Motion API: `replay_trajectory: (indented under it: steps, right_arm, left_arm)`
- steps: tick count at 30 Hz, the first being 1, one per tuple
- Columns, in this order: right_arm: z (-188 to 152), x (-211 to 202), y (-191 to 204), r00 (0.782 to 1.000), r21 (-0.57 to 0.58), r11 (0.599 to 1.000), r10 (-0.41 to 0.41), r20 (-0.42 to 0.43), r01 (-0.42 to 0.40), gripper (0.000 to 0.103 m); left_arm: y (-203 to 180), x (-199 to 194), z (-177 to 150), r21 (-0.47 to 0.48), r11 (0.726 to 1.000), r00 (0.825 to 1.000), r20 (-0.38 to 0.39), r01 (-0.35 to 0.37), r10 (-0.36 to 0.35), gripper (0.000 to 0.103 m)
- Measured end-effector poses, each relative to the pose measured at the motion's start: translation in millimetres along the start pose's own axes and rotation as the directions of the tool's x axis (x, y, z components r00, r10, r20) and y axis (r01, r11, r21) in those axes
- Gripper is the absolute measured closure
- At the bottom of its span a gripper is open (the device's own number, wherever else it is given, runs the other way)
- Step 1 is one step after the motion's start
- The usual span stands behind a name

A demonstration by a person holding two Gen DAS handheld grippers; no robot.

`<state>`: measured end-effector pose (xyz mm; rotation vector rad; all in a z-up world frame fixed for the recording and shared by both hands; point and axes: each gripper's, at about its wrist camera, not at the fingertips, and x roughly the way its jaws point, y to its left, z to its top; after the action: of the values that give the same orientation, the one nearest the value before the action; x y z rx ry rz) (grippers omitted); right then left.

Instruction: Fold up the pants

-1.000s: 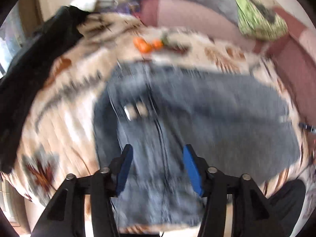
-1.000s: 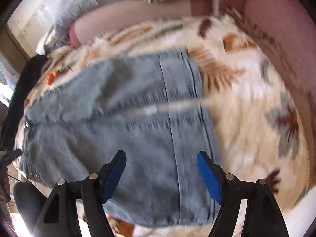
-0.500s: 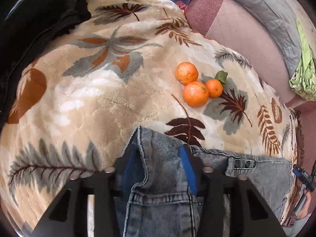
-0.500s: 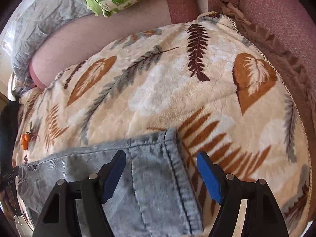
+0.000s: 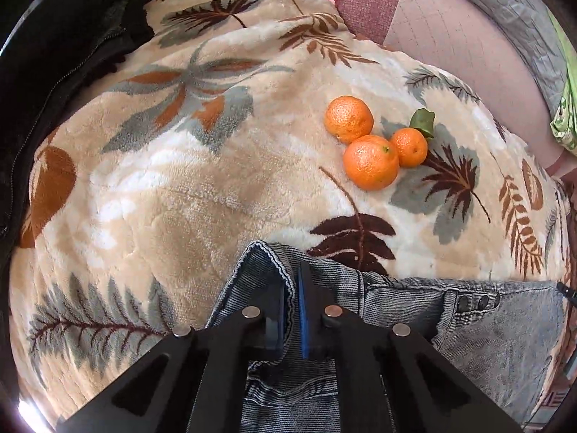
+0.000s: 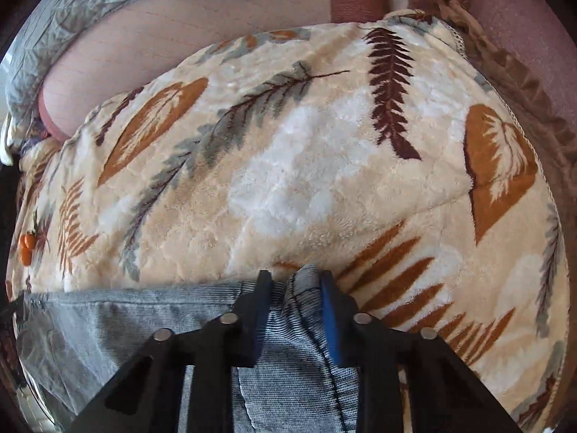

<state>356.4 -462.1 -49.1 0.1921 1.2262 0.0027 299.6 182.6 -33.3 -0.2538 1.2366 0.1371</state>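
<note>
Both tongs now around pants

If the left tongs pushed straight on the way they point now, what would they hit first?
Probably the jeans themselves: the left tongs are already shut on a raised fold of denim at the waistband corner, pointing steeply down. Directly beneath lies the leaf-print blanket.

Leaf-print blanket: jeans, 3 oranges.

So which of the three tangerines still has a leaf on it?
The smallest tangerine, the one on the right of the cluster in the left wrist view: a green leaf sticks up behind it. The other two show none.
</note>
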Motion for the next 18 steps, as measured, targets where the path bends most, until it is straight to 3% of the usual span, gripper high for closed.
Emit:
replay_trajectory:
  steps: [4,10,14,18]
  right_arm:
    - [-3,-21,4,0.997,-0.003,1.0,-0.009,0.076,0.01,0.084]
    - [-8,-76,16,0.975,-0.025,0.999,-0.025,0.22,0.031,0.086]
    - [-21,-130,17,0.949,-0.025,1.0,-0.006,0.315,0.015,0.086]
    - [-67,-198,-2,0.907,-0.013,0.999,0.043,0.418,-0.041,0.091]
  left_arm:
    - [-6,-15,1,0.016,0.999,0.998,0.047,-0.037,0.036,0.1]
    - [-7,-75,0,0.006,1.0,0.987,0.162,0.003,-0.004,0.1]
    - [-4,-144,-24,0.028,0.998,0.96,0.274,0.049,-0.055,0.1]
    - [14,-216,-86,0.07,0.987,0.916,0.366,0.148,-0.163,0.1]
